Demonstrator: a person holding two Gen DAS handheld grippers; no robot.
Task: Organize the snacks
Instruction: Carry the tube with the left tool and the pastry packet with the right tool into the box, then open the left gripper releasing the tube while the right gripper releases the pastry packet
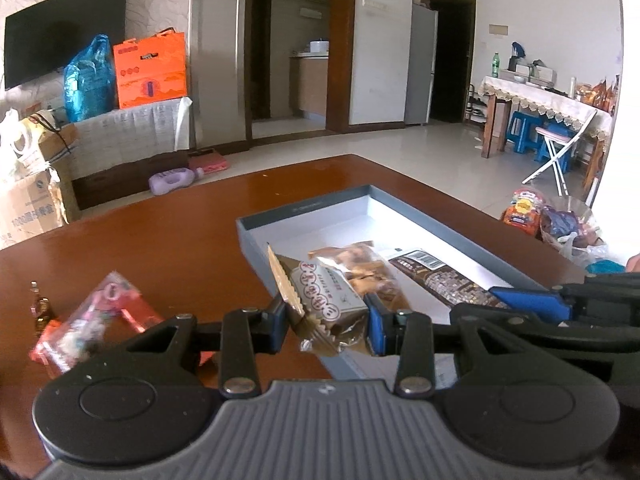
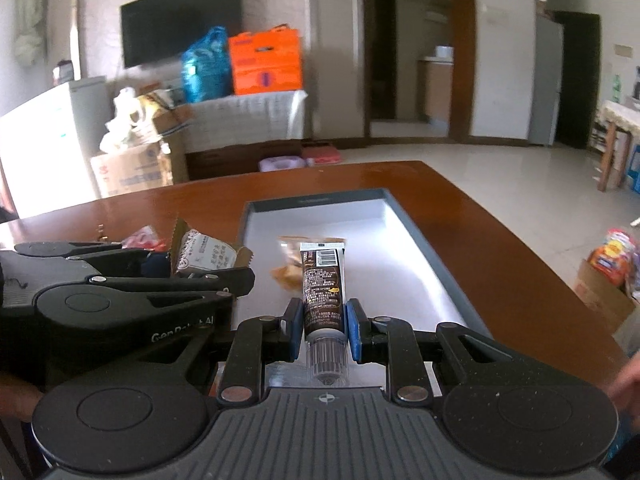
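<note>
My left gripper (image 1: 327, 322) is shut on a gold-and-white snack packet (image 1: 320, 300), held over the near left edge of the grey box (image 1: 304, 207); the packet also shows in the right wrist view (image 2: 208, 258). My right gripper (image 2: 323, 330) is shut on a dark brown tube (image 2: 323, 284) with a clear cap, held over the box's (image 2: 316, 198) near end; the tube also shows in the left wrist view (image 1: 448, 278). An orange snack bag (image 1: 362, 270) lies inside the box on its white floor, and shows in the right wrist view (image 2: 294, 258).
A red-and-pink snack bag (image 1: 92, 320) and a small brown wrapped candy (image 1: 40, 308) lie on the brown table (image 1: 160, 232) left of the box. Bags of snacks (image 1: 552, 216) sit on the floor to the right. Cardboard boxes (image 2: 132, 172) stand beyond the table.
</note>
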